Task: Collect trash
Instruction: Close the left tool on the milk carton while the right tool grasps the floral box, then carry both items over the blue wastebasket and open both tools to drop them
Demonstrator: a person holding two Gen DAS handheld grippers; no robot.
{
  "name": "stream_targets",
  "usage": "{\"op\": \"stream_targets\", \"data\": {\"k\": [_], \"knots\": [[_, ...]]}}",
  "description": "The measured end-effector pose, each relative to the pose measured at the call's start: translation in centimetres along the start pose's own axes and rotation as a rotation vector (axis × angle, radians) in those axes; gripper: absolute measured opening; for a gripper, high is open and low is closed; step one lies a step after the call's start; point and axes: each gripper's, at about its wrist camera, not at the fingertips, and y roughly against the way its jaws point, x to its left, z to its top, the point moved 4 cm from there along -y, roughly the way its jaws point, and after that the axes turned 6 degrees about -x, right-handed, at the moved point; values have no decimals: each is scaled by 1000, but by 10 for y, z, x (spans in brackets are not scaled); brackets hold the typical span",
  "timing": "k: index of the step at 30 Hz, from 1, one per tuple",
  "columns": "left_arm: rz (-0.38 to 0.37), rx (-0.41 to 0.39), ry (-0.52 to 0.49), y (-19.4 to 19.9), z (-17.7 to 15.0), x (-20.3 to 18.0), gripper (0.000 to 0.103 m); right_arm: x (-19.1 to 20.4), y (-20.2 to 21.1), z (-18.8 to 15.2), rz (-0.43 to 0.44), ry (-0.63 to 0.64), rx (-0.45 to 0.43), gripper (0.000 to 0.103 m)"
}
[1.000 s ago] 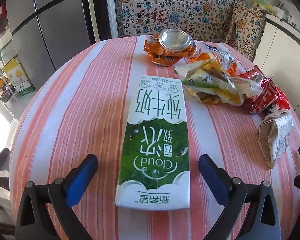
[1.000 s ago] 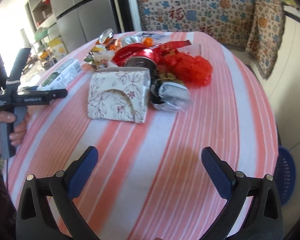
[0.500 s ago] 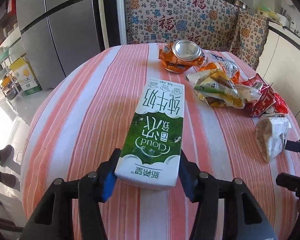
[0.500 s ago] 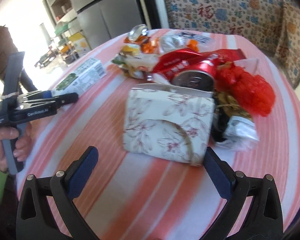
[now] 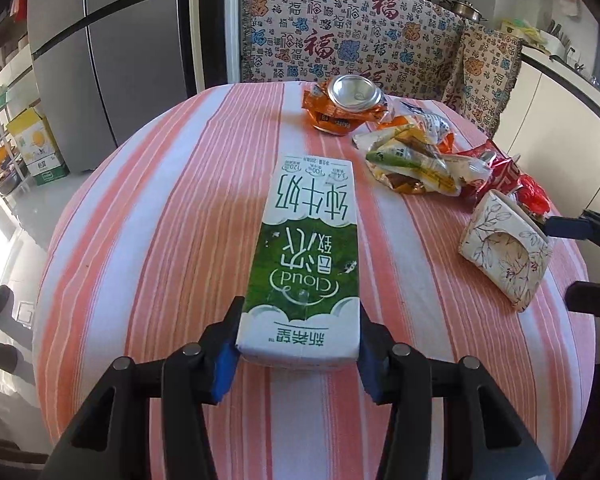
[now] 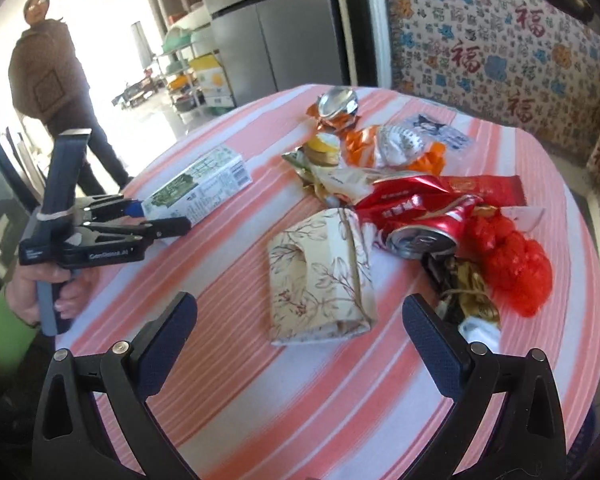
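Observation:
My left gripper [image 5: 298, 354] is shut on the near end of a green and white milk carton [image 5: 306, 256], which lies flat on the striped table [image 5: 160, 240]. The carton [image 6: 198, 192] and the left gripper [image 6: 140, 216] also show in the right wrist view. My right gripper [image 6: 300, 332] is open and empty, just short of a crushed floral paper box [image 6: 320, 276]. That box [image 5: 504, 254] lies at the right in the left wrist view. Beyond lie a crushed red can [image 6: 432, 232], a red net bag [image 6: 512, 260], snack wrappers [image 5: 416, 160] and an orange wrapper with a silver can [image 5: 348, 104].
The round table's edge [image 5: 52, 240] drops to the floor at the left. A person [image 6: 56, 92] stands beyond the table at the left of the right wrist view. A fridge [image 5: 108, 52] and a patterned cloth [image 5: 352, 40] stand behind.
My left gripper has closed on the milk carton's near end. My right gripper has moved forward and left toward the floral box, staying open.

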Motion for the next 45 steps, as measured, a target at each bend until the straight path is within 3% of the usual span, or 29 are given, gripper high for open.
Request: {"op": "stream_targets", "data": {"k": [3, 6, 8, 9, 10, 19, 26, 34, 39, 45], "knots": [[-12, -1, 2, 7, -2, -4, 50, -8, -22, 2, -66, 38, 51, 99], [-26, 6, 29, 13, -7, -5, 50, -19, -32, 3, -67, 13, 94, 97], [-31, 8, 40, 16, -11, -6, 50, -21, -28, 1, -42, -25, 102, 76], [-32, 7, 45, 18, -14, -8, 50, -23, -25, -1, -21, -56, 105, 50], [-33, 7, 50, 20, -15, -9, 50, -22, -18, -3, -12, -79, 98, 42], [-97, -26, 37, 41, -20, -55, 49, -9, 57, -38, -2, -161, 2, 40], [-177, -34, -50, 49, -13, -126, 49, -54, 128, -72, -56, -303, -106, 40], [-355, -37, -179, 50, 14, -261, 49, -176, 238, -124, -332, -509, -231, 40], [-506, -11, -266, 39, 30, -368, 49, -253, 286, -173, -539, -602, -190, 40], [-596, 87, -329, -9, 32, -490, 49, -321, 307, -222, -660, -696, -155, 40]]}}
